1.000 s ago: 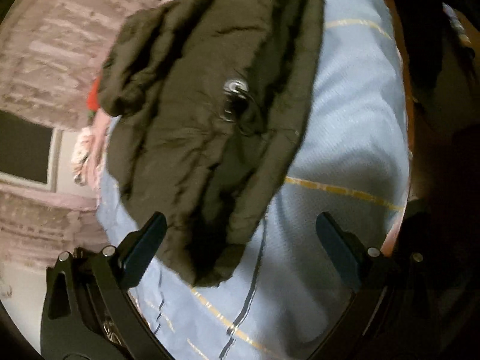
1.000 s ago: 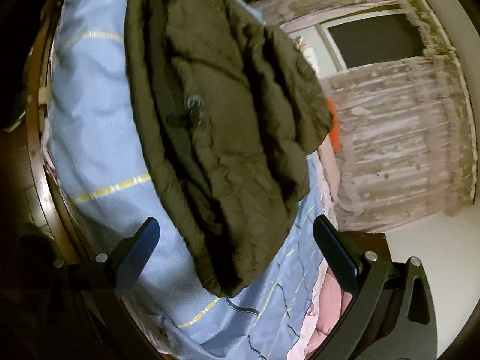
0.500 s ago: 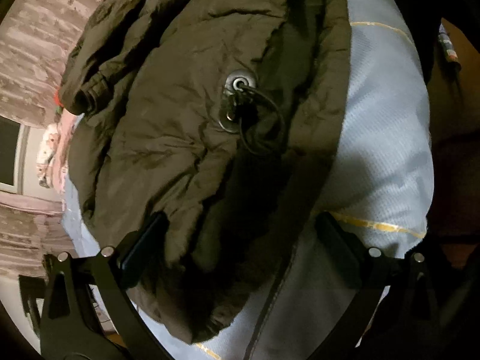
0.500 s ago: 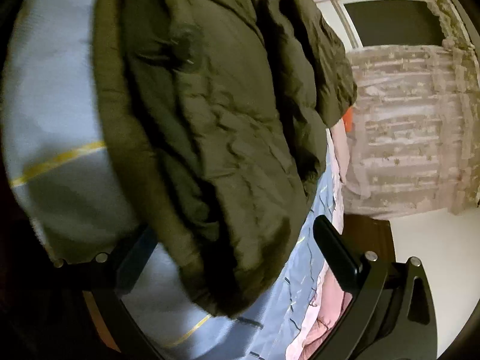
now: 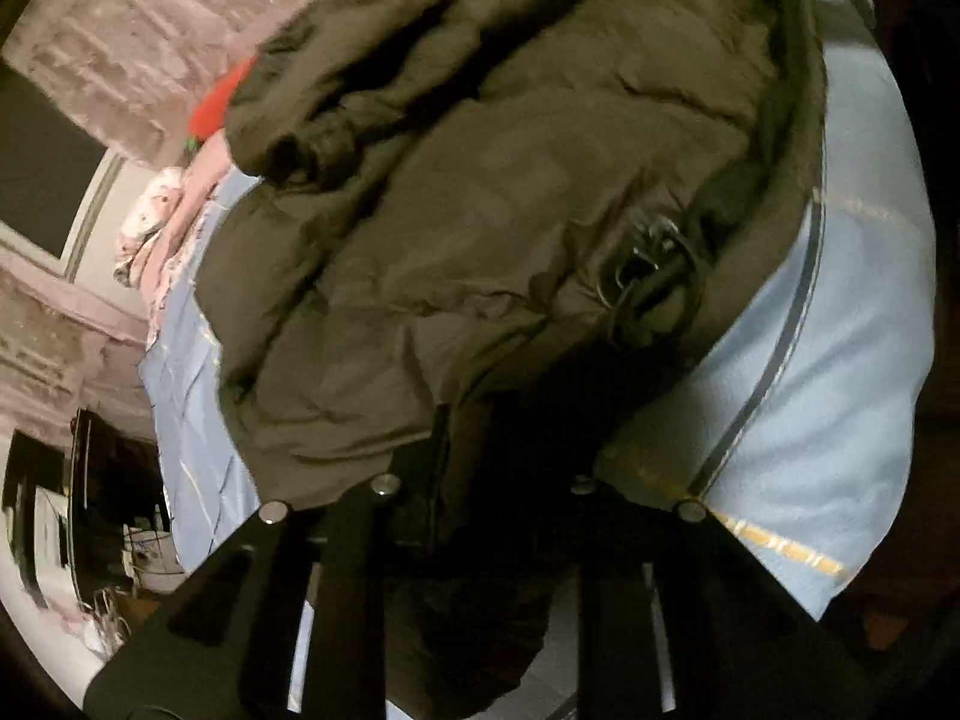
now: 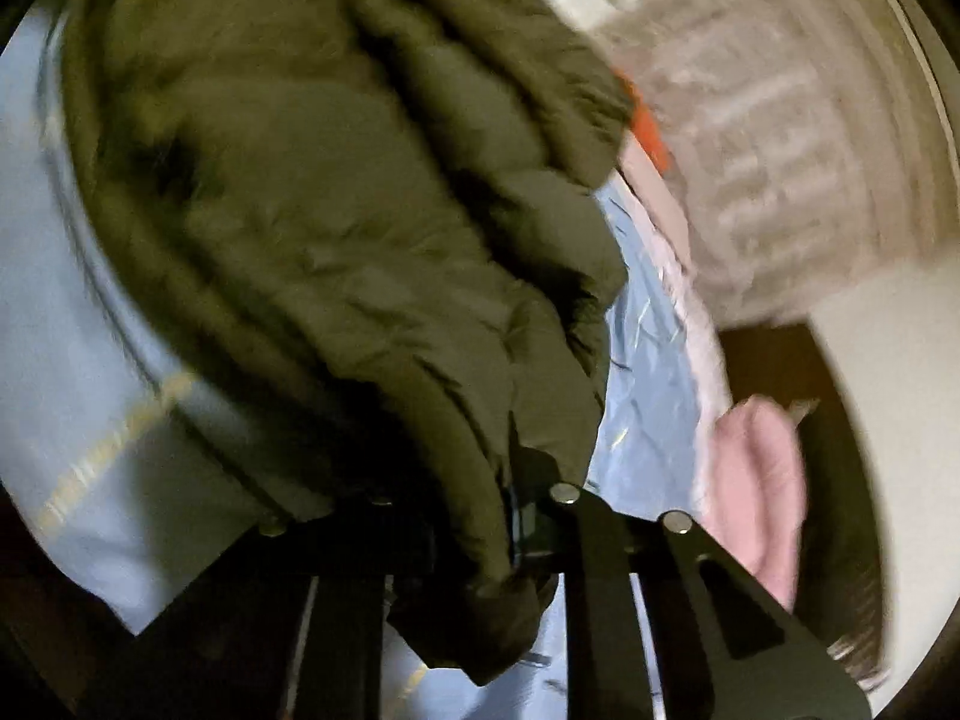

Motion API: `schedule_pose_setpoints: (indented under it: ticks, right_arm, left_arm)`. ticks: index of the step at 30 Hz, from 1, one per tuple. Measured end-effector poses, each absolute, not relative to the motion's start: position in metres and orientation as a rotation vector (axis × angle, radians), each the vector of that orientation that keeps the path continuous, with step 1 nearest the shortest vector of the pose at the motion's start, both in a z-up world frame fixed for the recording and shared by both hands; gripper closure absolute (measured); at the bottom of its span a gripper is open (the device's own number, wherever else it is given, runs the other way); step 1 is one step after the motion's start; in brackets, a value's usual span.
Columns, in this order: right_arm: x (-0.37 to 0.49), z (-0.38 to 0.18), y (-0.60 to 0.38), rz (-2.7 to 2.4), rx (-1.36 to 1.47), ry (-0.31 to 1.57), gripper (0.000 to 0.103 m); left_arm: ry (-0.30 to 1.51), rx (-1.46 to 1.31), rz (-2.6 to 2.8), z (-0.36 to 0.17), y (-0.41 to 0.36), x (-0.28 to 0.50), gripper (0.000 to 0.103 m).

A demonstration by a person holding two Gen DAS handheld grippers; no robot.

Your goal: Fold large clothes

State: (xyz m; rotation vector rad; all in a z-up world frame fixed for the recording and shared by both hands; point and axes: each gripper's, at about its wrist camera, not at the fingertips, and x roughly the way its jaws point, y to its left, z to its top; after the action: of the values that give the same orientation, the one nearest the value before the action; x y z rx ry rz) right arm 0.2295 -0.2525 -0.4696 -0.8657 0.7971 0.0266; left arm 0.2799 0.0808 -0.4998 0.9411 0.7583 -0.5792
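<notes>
Olive padded jacket lies crumpled on a light blue striped bedsheet, filling the centre and top of both views. At lower centre of the left view, the left gripper has just been closing and now pinches the jacket's lower hem. At lower centre of the blurred right view, the right gripper has likewise just closed on the hem. Pink bedding sits lower right.
</notes>
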Motion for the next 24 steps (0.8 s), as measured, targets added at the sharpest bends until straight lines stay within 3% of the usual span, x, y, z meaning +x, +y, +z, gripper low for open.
schedule_pose_setpoints:
  ticks: [8,16,20,24]
  right_arm:
    - [0.259,-0.390,-0.265,0.018,-0.577,0.720,0.089]
    - [0.355,-0.316,-0.285,0.037,-0.367,0.631,0.089]
    - [0.450,-0.309,-0.306,0.040,-0.205,0.665,0.089]
    - [0.551,-0.345,-0.317,0.010,-0.087,0.747,0.089]
  left_arm:
    - [0.677,0.617,-0.451,-0.410,0.088,0.321,0.084]
    - [0.672,0.316,-0.322,-0.336,0.079,0.458,0.084]
    - [0.744,0.240,-0.292,-0.340,0.062,0.545,0.084]
    - [0.829,0.229,-0.226,-0.373,0.043,0.631,0.083]
